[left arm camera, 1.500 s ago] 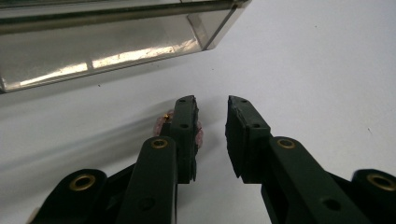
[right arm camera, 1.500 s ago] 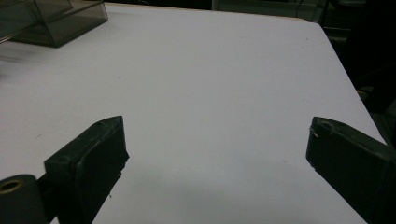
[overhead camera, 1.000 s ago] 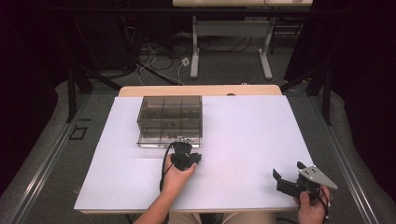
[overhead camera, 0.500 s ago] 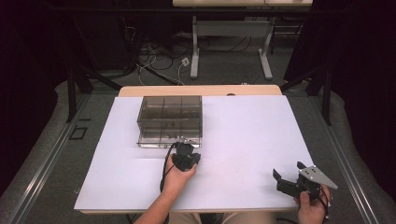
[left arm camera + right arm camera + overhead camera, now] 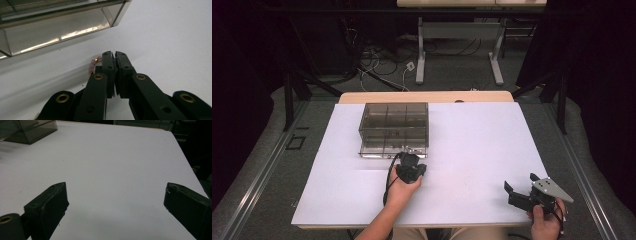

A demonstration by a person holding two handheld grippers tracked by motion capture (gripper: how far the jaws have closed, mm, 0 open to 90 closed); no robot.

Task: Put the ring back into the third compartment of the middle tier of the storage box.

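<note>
While its two black jaws stand pressed almost together on the white table (image 5: pixel 472 145), the left gripper (image 5: pixel 114 55) has a small bracelet of pale pink beads with gold spacers (image 5: pixel 93 65) lying just beside its left jaw, touching or nearly so, and I cannot tell whether any of it is pinched between them. Just ahead of that gripper's tips sits the smoky clear compartment box (image 5: pixel 394 129), its front wall near the beads. Well off to that gripper's right, the right gripper (image 5: pixel 521 192) hangs in the person's hand near the table's edge, jaws spread wide with nothing between them.
</note>
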